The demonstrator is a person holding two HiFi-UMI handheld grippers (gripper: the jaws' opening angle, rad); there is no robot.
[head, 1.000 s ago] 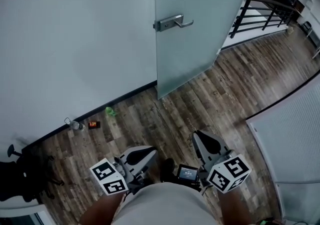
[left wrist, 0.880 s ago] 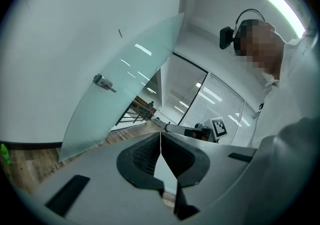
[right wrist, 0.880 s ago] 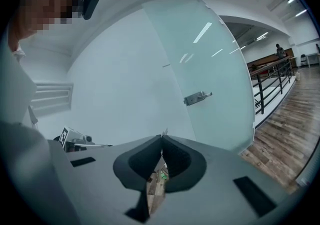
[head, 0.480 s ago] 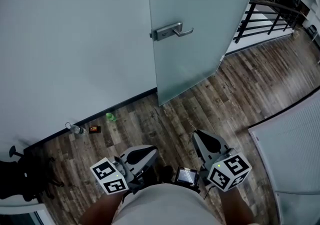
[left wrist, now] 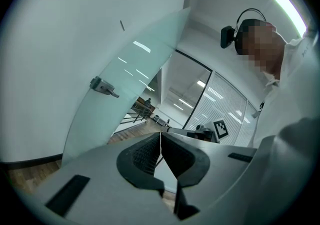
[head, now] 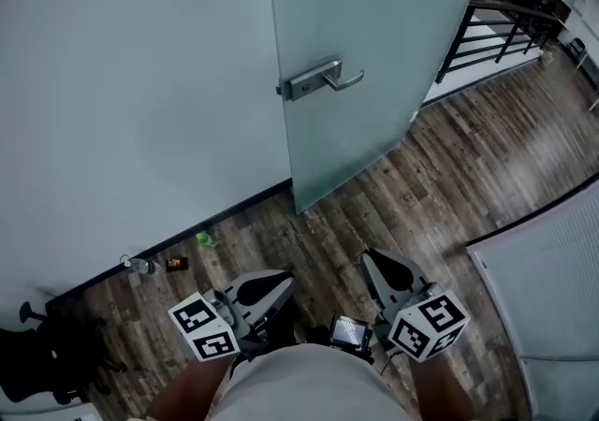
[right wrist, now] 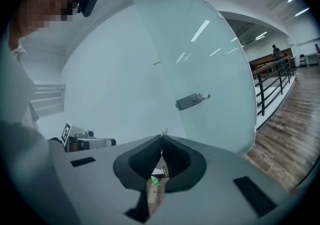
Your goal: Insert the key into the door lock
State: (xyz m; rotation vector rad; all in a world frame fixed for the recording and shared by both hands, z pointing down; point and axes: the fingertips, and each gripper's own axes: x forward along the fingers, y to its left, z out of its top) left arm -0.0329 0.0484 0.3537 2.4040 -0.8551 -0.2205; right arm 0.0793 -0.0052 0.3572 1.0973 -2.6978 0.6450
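Note:
A frosted glass door (head: 374, 54) stands ahead, edge toward me, beside a pale wall. Its silver lever handle on a lock plate (head: 312, 80) shows in the left gripper view (left wrist: 104, 87) and in the right gripper view (right wrist: 192, 100). Low in the head view, my left gripper (head: 271, 283) is shut with nothing between its jaws (left wrist: 160, 135). My right gripper (head: 379, 262) is shut, and a small metal key tip (right wrist: 164, 131) pokes out past its jaws. Both grippers are well short of the door.
Dark wood flooring runs to the wall. Along the skirting lie a green scrap (head: 205, 239), a small bottle (head: 138, 265) and a small dark packet (head: 175, 263). A black chair base (head: 37, 354) is at the far left, a black railing (head: 496, 21) beyond the door, white blinds (head: 552, 288) at right.
The door and its handle have drawn nearer and sit lower in the head view. Both grippers have travelled forward with me, still shut.

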